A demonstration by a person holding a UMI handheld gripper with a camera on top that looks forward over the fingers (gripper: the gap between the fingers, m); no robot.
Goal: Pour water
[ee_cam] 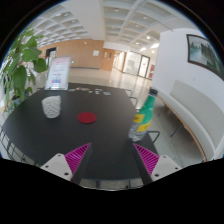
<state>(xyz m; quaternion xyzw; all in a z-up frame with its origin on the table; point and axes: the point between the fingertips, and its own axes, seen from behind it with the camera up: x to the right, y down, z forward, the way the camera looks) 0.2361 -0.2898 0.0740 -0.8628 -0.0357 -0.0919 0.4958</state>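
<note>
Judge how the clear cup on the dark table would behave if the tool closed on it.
The clear cup looks thin-walled and see-through, so it is probably light and may flex or slip under a hard squeeze. It stands upright and taller than wide on the dark table, so a sideways nudge could tip it. The tool is open, far short of it.

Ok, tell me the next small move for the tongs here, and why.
Probably ease the tongs forward and a little toward the green bottle at the table's edge. The tongs are open and hold nothing, and the bottle stands beyond them, out of their grasp. The white cup and the red lid-like disc sit farther off, so pouring cannot start before a grasp.
</note>
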